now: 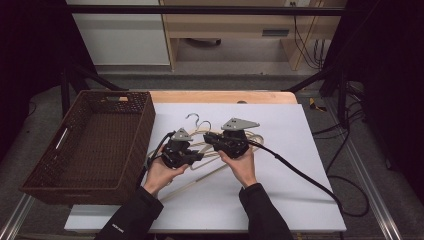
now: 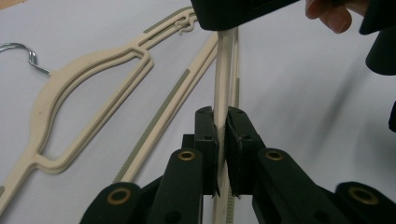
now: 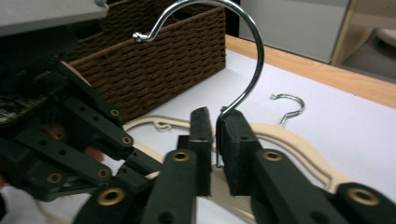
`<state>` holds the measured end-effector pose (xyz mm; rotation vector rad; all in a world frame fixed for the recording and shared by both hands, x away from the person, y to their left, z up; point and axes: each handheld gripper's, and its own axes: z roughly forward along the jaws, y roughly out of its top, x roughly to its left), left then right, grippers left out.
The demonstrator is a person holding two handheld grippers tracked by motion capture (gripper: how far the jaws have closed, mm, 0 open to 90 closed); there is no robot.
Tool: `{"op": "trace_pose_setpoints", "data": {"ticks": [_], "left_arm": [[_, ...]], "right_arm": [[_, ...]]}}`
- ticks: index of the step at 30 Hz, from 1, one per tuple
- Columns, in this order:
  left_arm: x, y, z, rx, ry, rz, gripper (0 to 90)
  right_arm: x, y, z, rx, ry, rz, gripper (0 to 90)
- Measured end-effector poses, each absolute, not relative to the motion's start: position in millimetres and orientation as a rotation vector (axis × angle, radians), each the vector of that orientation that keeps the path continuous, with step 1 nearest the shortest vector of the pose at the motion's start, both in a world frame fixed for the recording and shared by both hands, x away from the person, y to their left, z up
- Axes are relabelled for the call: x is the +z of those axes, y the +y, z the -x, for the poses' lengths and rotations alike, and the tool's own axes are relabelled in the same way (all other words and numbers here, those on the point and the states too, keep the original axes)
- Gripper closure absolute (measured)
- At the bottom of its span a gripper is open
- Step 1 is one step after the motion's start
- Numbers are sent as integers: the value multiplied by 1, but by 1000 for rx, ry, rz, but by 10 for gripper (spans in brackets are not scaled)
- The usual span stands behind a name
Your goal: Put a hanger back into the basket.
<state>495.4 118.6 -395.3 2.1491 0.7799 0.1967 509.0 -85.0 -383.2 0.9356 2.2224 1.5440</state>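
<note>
Two cream plastic hangers with metal hooks are on the white mat (image 1: pixel 280 175). My left gripper (image 2: pixel 222 116) is shut on the straight bottom bar (image 2: pixel 224 70) of one hanger; its pads press the bar from both sides. That bar runs away towards the right gripper's black body (image 2: pixel 243 11). My right gripper (image 3: pixel 215 116) has its pads on either side of that hanger's steel hook (image 3: pixel 252 70) at the stem, with a thin gap beside the wire. The second hanger (image 2: pixel 93 93) lies flat on the mat. In the high view both grippers, left (image 1: pixel 195 157) and right (image 1: pixel 207 137), meet mid-table.
A dark brown wicker basket (image 1: pixel 142 135) stands at the table's left, close behind the left gripper (image 3: pixel 74 140) in the right gripper view. The right gripper's black cable (image 1: pixel 300 172) trails off right across the mat. A wooden table edge (image 1: pixel 225 96) runs along the back.
</note>
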Motion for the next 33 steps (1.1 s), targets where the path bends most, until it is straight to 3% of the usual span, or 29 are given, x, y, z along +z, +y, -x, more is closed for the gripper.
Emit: {"op": "trace_pose_setpoints", "data": {"ticks": [7, 16, 22, 33], "left_arm": [[-386, 111, -480, 154, 740, -2110, 861], [-363, 112, -463, 227, 727, -2055, 864], [-338, 120, -455, 285, 727, -2012, 864], [-279, 156, -446, 379, 709, -1957, 864]], "right_arm": [[-371, -116, -483, 1574, 2183, -906, 602], [-370, -185, -443, 1577, 2115, -952, 405], [-381, -217, -426, 1545, 2020, -1035, 203], [-380, -236, -416, 1537, 1940, -1079, 84]]}}
